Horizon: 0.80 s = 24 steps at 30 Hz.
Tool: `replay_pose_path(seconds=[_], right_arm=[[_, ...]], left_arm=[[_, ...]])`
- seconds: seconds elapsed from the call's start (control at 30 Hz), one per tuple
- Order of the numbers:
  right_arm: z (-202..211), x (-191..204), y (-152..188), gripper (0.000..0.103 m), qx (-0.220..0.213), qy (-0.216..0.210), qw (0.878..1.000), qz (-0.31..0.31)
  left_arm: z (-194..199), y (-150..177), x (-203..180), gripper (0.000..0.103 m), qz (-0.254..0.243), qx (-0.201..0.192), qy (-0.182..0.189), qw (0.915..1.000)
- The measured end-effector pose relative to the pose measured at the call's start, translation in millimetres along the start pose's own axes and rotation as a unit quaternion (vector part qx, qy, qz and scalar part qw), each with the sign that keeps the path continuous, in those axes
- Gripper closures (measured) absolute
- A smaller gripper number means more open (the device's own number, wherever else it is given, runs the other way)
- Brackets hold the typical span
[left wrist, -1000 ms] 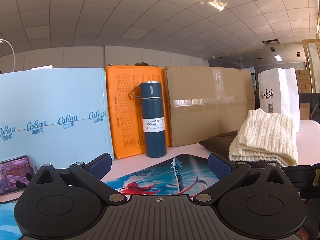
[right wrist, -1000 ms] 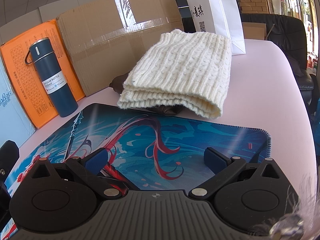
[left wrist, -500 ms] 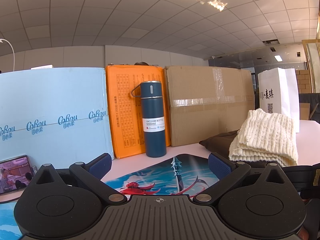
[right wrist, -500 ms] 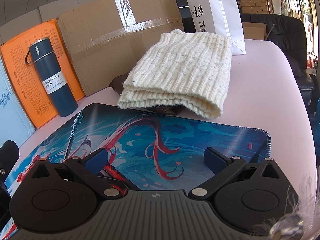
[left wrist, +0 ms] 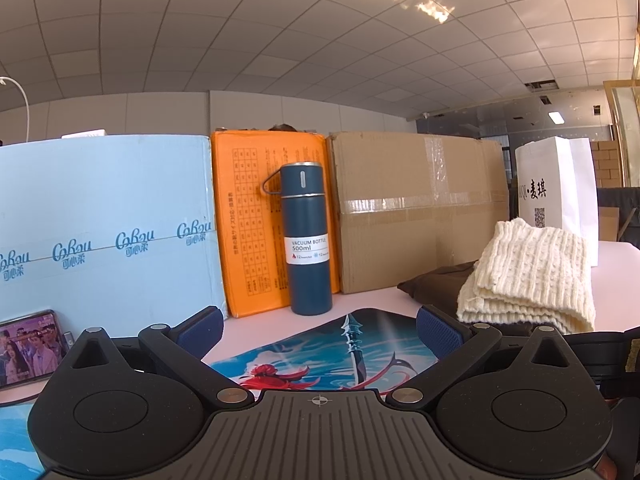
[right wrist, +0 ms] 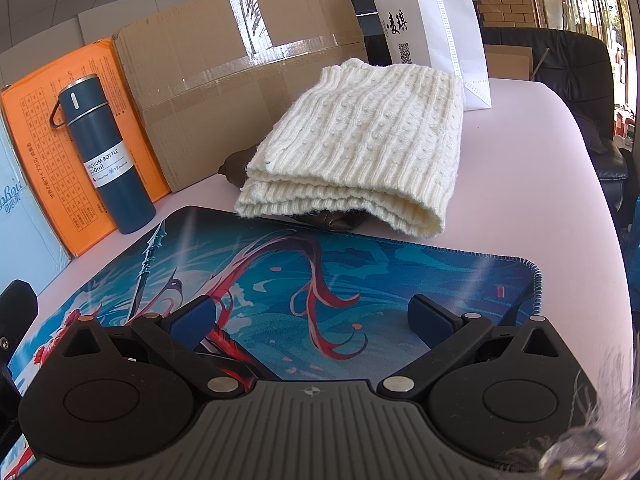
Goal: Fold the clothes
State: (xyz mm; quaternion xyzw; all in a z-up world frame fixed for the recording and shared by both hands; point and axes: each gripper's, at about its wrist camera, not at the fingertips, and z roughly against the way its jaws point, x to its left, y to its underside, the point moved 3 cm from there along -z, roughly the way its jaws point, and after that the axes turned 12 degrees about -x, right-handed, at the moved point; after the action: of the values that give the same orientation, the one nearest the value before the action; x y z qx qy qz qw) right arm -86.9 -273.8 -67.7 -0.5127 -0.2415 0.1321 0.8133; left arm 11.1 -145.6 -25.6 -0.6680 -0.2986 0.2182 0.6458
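A folded cream knit sweater (right wrist: 360,148) lies on a dark brown garment (right wrist: 336,221) at the far edge of the blue printed mat (right wrist: 400,276). The left wrist view shows the same sweater (left wrist: 532,272) at the right, on the brown garment (left wrist: 436,284). My right gripper (right wrist: 314,318) stands open low over the mat, short of the sweater, with nothing between its fingers. My left gripper (left wrist: 318,328) is open too, held level near the mat (left wrist: 328,348), empty.
A dark blue vacuum bottle (left wrist: 306,240) stands behind the mat, before an orange box (left wrist: 248,220), a light blue box (left wrist: 104,224) and a cardboard box (left wrist: 416,208). A white paper bag (right wrist: 432,28) stands at the back right. A phone (left wrist: 28,346) leans at the left. The pink table (right wrist: 532,184) ends at the right.
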Motion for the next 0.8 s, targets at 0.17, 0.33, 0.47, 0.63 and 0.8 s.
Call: replay_pose_path(seconds=[0.17, 0.33, 0.47, 0.63, 0.8], right_arm=[[0.1, 0.0, 0.1, 0.0, 0.0, 0.0, 1.0, 0.0], [-0.1, 0.1, 0.0, 0.0, 0.0, 0.0, 1.0, 0.001], [-0.1, 0.3, 0.2, 0.0, 0.001, 0.001, 1.0, 0.002], [-0.5, 0.7, 0.3, 0.0, 0.001, 0.001, 1.0, 0.003], [-0.7, 1.4, 0.3, 0.0, 0.002, 0.001, 1.0, 0.005]], left_arm=[[-0.8, -0.1, 0.4, 0.0, 0.001, 0.001, 0.0, 1.0], [-1.3, 0.1, 0.1, 0.0, 0.002, 0.002, 0.0, 1.0], [-1.0, -0.1, 0.2, 0.0, 0.003, 0.003, 0.0, 1.0], [-1.8, 0.4, 0.7, 0.0, 0.004, 0.004, 0.0, 1.0], [-1.7, 0.6, 1.0, 0.0, 0.005, 0.004, 0.0, 1.0]])
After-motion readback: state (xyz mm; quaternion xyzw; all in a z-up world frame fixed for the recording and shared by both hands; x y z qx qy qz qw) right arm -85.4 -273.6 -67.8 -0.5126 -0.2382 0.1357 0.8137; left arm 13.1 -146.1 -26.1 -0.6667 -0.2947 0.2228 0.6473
